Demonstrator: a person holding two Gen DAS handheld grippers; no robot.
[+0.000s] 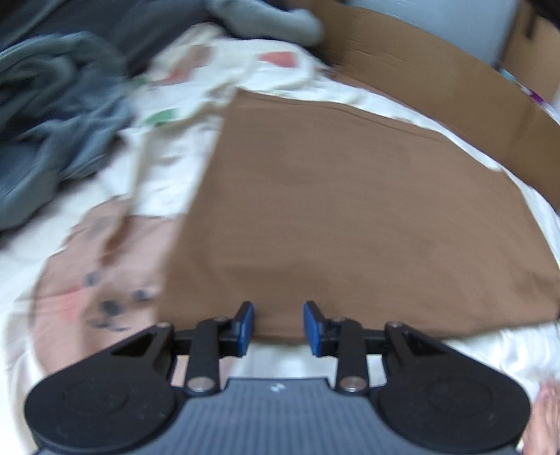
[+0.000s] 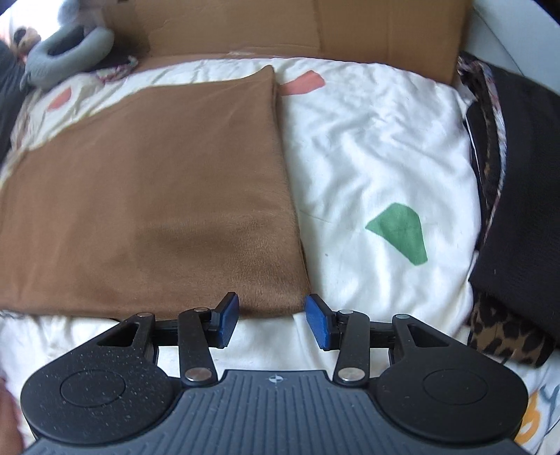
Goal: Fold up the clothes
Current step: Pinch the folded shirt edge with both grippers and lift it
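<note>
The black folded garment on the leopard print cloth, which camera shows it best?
The right wrist view: the black folded garment lies sharp at its right edge, atop the leopard print cloth. The left wrist view does not show it.

A bed covered by a white duvet [image 2: 367, 147] printed with green and coral patches. Flattened brown cardboard [image 2: 280, 24] stands along its far edge, with a pale wall [image 1: 437, 31] behind. Soft, even light.
</note>
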